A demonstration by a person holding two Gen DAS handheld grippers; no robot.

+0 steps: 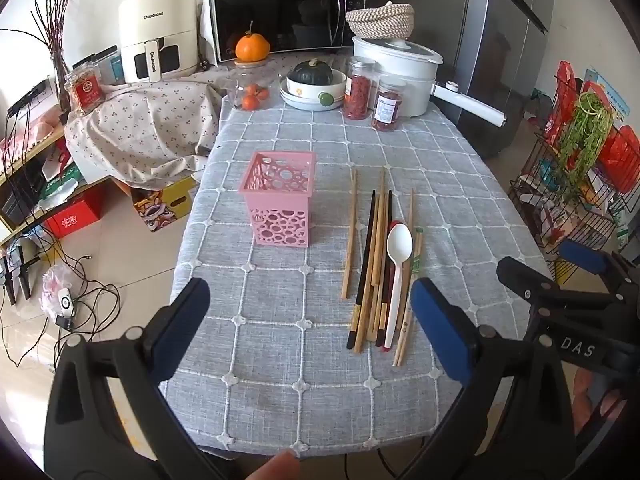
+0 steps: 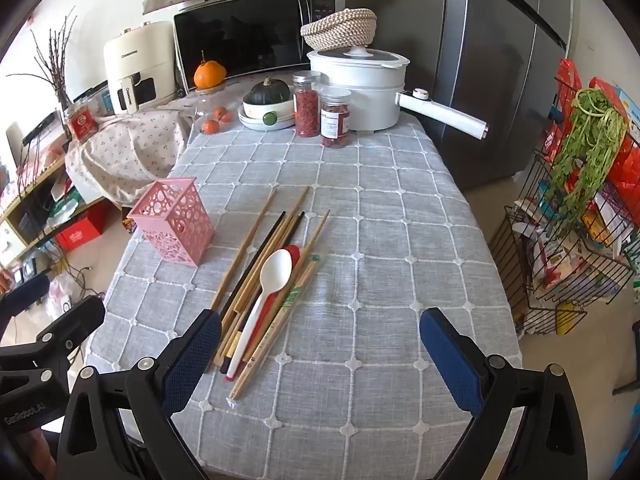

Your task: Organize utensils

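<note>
Hovering wide-jawed, both empty: left gripper (image 1: 310,332), right gripper (image 2: 320,354). Chopsticks (image 2: 256,264) near table's (image 2: 380,240) front edge looking light, stiff, slippery; pinching mid-shaft.

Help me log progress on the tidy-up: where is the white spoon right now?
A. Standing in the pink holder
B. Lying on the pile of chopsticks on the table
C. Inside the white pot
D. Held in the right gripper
B: the white spoon lies flat among the chopsticks on the tablecloth, right of the pink holder; both grippers are open.

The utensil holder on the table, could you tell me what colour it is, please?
The utensil holder is pink, with cut-out circles; the left wrist view shows it best.
</note>
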